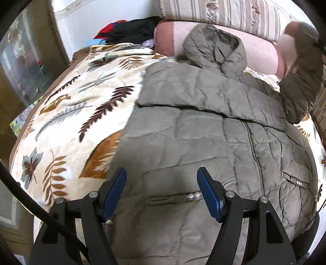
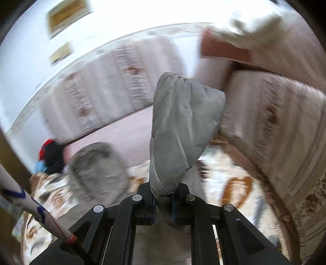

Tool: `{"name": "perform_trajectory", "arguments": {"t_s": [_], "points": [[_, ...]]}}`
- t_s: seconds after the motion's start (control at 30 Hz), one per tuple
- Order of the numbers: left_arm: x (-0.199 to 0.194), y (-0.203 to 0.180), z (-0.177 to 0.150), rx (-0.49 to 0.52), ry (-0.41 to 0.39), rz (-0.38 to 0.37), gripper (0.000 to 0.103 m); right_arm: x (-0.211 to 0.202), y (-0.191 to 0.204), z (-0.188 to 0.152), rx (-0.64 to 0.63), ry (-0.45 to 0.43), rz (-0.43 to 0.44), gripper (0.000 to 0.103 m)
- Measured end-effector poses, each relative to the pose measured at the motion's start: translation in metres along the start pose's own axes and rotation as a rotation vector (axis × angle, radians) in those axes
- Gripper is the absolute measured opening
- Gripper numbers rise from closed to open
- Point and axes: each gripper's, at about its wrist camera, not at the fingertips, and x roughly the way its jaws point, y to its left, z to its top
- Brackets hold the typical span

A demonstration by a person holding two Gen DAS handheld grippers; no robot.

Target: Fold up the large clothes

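An olive quilted hooded jacket point(image 1: 203, 130) lies front up on a leaf-print blanket point(image 1: 71, 114), hood point(image 1: 216, 46) toward the back. Its left sleeve is folded across the chest. My left gripper point(image 1: 162, 175) is open and empty, just above the jacket's lower front near a pocket zipper. My right gripper point(image 2: 164, 195) is shut on the jacket's right sleeve point(image 2: 181, 126), which stands up from the fingers above the bed. That lifted sleeve also shows in the left wrist view point(image 1: 301, 85) at the far right. The right wrist view is blurred by motion.
Striped cushions point(image 1: 224, 12) and a pink bolster point(image 1: 171, 38) line the back. A pile of black, red and blue clothes point(image 1: 126, 32) sits at the back left. A striped cushion point(image 2: 275, 132) flanks the right side. A glass cabinet point(image 1: 22, 61) stands at the left.
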Motion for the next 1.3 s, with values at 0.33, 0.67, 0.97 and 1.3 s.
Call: {"name": "perform_trajectory", "arguments": {"t_s": [0.33, 0.67, 0.97, 1.3], "points": [[-0.012, 0.058, -0.021, -0.111, -0.031, -0.012, 0.071, 0.063, 0.209, -0.116, -0.253, 0.228, 0.223, 0.012], [-0.004, 0.098, -0.033, -0.202, -0.010, 0.001, 0.071, 0.166, 0.270, -0.255, -0.418, 0.444, 0.092, 0.021], [0.011, 0.089, -0.031, -0.196, 0.019, -0.039, 0.071, 0.096, 0.276, -0.242, -0.614, 0.359, 0.202, 0.068], [0.016, 0.090, -0.030, -0.194, 0.040, -0.006, 0.071, 0.174, 0.291, -0.252, -0.462, 0.474, 0.108, 0.039]]}}
